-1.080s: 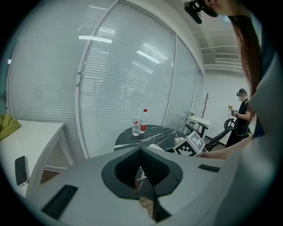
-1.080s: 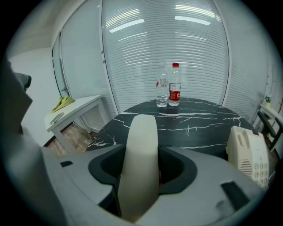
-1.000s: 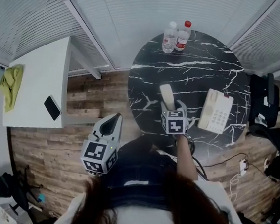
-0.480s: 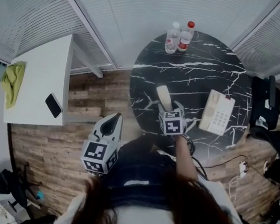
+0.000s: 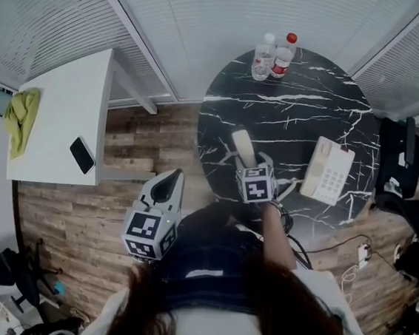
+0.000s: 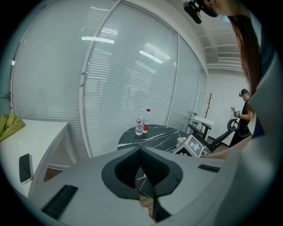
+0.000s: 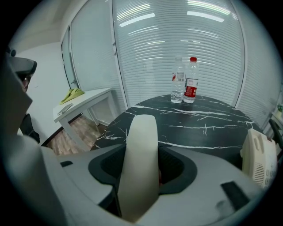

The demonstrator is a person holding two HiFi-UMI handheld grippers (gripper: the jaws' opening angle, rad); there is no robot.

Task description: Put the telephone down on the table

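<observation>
A cream telephone handset (image 5: pixel 243 147) (image 7: pixel 141 137) sticks out forward from my right gripper (image 5: pixel 248 163) (image 7: pixel 143 174), which is shut on it. It hangs over the near left part of the round black marble table (image 5: pixel 297 113) (image 7: pixel 208 121). The telephone base (image 5: pixel 327 170) (image 7: pixel 261 160) with its keypad lies on the table to the right, apart from the handset. My left gripper (image 5: pixel 164 189) (image 6: pixel 141 172) is held low over the wooden floor, left of the table, with its jaws together and nothing between them.
Two water bottles (image 5: pixel 273 56) (image 7: pixel 185 86) stand at the table's far edge. A white side table (image 5: pixel 61 125) at the left carries a dark phone (image 5: pixel 81 155) and a yellow cloth (image 5: pixel 18 121). A black chair (image 5: pixel 400 157) and cables (image 5: pixel 357 253) are at the right.
The right gripper with the handset has drifted slightly left over the table, away from the base. The left gripper has stayed where it was.
</observation>
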